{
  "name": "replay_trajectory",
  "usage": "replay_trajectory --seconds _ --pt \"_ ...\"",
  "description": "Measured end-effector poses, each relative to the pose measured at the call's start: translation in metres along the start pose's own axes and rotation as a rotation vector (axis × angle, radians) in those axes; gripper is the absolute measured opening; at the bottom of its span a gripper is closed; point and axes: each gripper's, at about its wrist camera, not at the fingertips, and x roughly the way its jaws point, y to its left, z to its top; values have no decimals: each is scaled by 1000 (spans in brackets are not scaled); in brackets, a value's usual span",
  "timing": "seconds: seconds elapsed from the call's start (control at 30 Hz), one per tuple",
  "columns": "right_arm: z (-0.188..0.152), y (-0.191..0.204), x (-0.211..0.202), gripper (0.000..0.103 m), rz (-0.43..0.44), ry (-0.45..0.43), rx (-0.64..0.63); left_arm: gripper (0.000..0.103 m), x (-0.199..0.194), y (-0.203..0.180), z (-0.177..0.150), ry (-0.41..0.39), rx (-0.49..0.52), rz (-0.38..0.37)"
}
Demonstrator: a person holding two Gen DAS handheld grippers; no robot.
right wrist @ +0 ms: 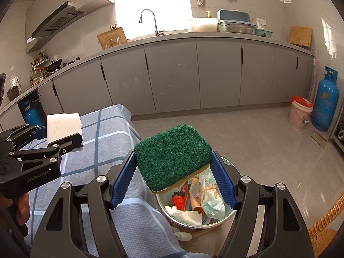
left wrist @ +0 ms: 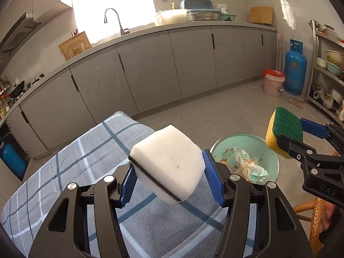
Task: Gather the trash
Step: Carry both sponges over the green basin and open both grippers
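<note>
Ribbed blue pads of my left gripper [left wrist: 171, 177] pinch a blocky white foam sponge [left wrist: 169, 163] over the checked woven cloth's [left wrist: 71, 161] right edge, while past that edge my right gripper [right wrist: 174, 179] clamps a rough green-and-yellow scouring sponge [right wrist: 172, 159] above the round metal basin [right wrist: 217, 222] of crumpled trash [right wrist: 206, 197].

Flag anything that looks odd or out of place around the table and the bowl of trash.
A small white scrap lies on the floor against the round metal bowl of trash, outside it, beside the checked grey tablecloth. The white foam sponge sits tilted in the left tool. Nothing looks spilled or broken.
</note>
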Motion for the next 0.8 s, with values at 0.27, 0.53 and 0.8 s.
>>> replay_trajectory --seconds 0.27,0.53,0.8 --pt "0 -26 4 70 -36 2 23 58 15 -31 9 -3 30 -41" --pt "5 -49 16 71 -48 12 40 59 33 -51 19 7 46 -66" --pt "9 -65 30 71 -44 24 68 59 57 -65 20 42 44 -90"
